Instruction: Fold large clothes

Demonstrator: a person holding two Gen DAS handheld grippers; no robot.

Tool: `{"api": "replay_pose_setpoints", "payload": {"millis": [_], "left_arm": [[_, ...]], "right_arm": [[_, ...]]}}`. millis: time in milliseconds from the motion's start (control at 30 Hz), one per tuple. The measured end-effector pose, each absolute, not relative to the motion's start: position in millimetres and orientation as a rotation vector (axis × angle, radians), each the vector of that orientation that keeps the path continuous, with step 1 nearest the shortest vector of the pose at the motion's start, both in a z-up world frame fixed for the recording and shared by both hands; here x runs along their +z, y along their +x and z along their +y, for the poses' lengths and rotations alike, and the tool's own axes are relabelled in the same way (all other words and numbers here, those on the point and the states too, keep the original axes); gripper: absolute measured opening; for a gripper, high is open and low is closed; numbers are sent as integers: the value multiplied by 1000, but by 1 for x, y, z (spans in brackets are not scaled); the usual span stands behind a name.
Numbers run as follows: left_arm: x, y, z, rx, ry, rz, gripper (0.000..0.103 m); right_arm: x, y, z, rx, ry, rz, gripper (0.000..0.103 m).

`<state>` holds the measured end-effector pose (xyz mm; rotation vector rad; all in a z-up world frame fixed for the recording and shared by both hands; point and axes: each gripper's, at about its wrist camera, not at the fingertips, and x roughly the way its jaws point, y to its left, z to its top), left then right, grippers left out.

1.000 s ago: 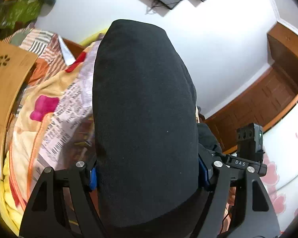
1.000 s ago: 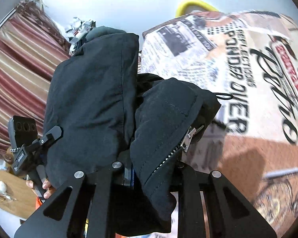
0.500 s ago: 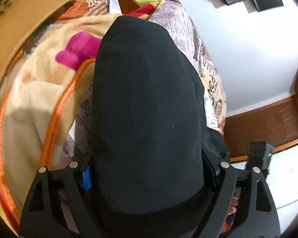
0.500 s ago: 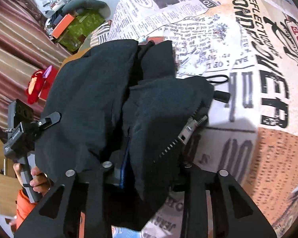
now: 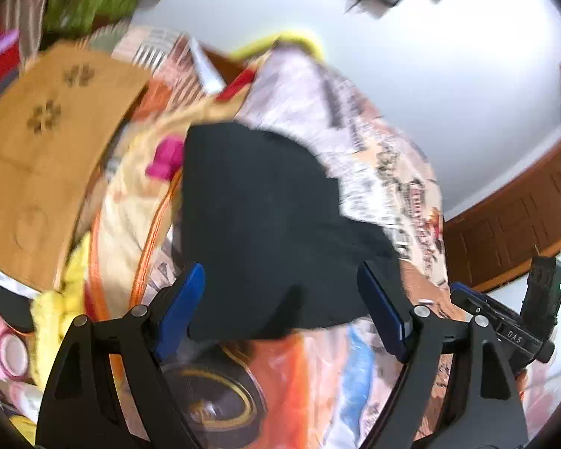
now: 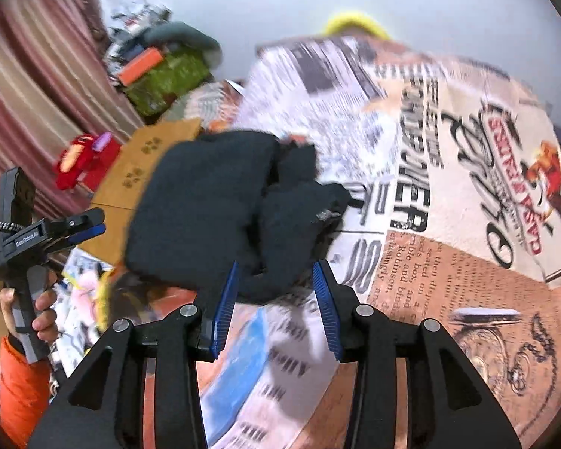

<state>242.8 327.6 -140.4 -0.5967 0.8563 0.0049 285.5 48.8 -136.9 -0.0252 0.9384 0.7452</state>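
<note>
Black zippered fabric jacket lies bundled mid-frame on newsprint-patterned bedspread; folding looks near done. Left gripper, right gripper: jaws spread, empty.

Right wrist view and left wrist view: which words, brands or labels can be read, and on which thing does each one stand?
"DAS": right tool, on its body, left wrist view.
"GenRobot.AI": left tool, on its body; small, partly blurred.
"POWER": printed bedsheet, large black letters.
"Robinson.": same bedsheet, brown panel of small text.
"CASA": same bedsheet, red letters by a curly script; the rest is unclear.
Newspaper columns behind the black jacket: too blurred to read.
</note>
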Motion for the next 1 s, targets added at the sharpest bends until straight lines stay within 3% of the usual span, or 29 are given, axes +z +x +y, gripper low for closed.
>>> {"api": "replay_pose_setpoints", "payload": {"millis": [200, 333, 533, 1000], "left_arm": [[-45, 187, 284, -5, -436, 700, 83], [3, 143, 249, -70, -380, 582, 83], [64, 64, 195, -77, -280, 343, 83], [63, -36, 110, 171, -106, 89, 83]], "right_arm": [[-69, 228, 34, 821, 7, 769, 38], [-29, 189, 21, 863, 26, 621, 47], [11, 127, -4, 906, 54, 397, 47], [13, 42, -27, 799, 44, 154, 48]]}}
